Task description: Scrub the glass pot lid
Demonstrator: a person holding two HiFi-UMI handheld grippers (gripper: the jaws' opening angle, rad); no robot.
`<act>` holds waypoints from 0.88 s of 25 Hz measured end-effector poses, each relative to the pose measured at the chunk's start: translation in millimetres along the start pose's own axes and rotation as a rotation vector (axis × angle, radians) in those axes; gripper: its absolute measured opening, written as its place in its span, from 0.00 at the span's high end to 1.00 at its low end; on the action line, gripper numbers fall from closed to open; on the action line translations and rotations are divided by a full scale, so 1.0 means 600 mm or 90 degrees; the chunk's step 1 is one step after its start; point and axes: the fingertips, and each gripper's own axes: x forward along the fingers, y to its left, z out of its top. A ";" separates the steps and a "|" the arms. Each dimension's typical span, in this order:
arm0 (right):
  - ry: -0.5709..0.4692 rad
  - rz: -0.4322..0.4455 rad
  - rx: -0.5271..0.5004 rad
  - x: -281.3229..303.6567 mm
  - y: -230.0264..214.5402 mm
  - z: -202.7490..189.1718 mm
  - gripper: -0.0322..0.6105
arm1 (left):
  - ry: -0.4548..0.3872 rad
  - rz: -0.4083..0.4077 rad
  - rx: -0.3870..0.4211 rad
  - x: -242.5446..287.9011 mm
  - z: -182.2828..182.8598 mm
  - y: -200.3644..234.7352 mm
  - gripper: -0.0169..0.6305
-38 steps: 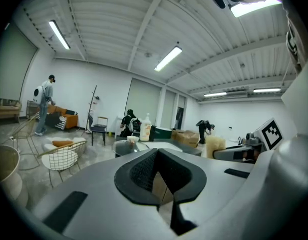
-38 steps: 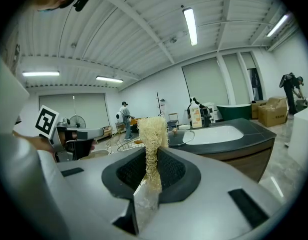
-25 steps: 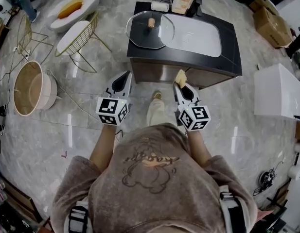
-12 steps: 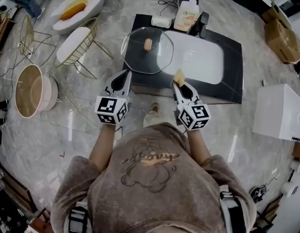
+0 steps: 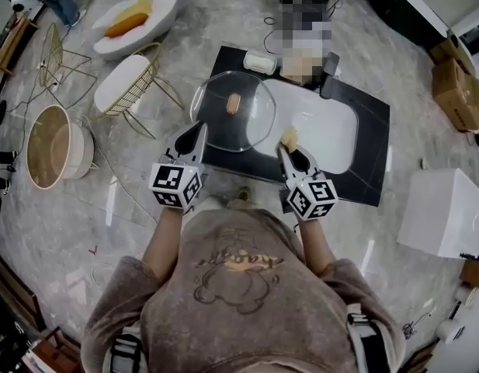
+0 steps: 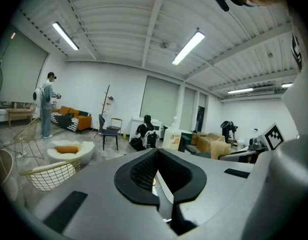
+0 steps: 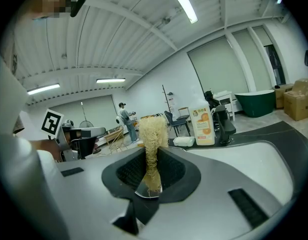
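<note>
The glass pot lid (image 5: 247,123) with its wooden knob (image 5: 233,103) lies flat on the left end of the black counter (image 5: 371,169), partly over the white sink basin (image 5: 321,130). My left gripper (image 5: 200,129) is shut and empty, its tips at the lid's near left rim; whether they touch it I cannot tell. In the left gripper view its black pads (image 6: 139,176) meet with nothing between them. My right gripper (image 5: 289,148) is shut on a pale yellow loofah scrubber (image 5: 288,137), just right of the lid over the basin. The scrubber (image 7: 153,131) stands upright from the right gripper (image 7: 150,184).
A dish soap bottle (image 7: 202,126) and a white block (image 5: 260,62) stand at the counter's back edge. On the floor to the left are a wire chair (image 5: 126,80), a white lounger with an orange cushion (image 5: 138,18) and a round basket (image 5: 49,146). A white box (image 5: 445,212) sits at right.
The counter and lid have come nearer. Both grippers have gone from short of the counter's front edge to over it, the left one reaching the lid's rim. The scrubber stays gripped.
</note>
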 end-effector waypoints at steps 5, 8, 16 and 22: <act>0.002 -0.006 -0.002 0.019 -0.010 0.011 0.87 | 0.005 -0.010 0.007 0.023 0.011 0.008 0.95; -0.009 -0.014 -0.003 0.032 -0.009 0.024 0.87 | 0.005 -0.021 0.010 0.038 0.020 0.016 0.95; -0.023 -0.030 -0.002 0.056 -0.003 0.035 0.87 | -0.010 -0.062 0.007 0.059 0.032 0.017 0.94; -0.027 -0.039 -0.006 0.066 -0.002 0.038 0.87 | 0.001 -0.065 0.011 0.076 0.028 0.033 0.81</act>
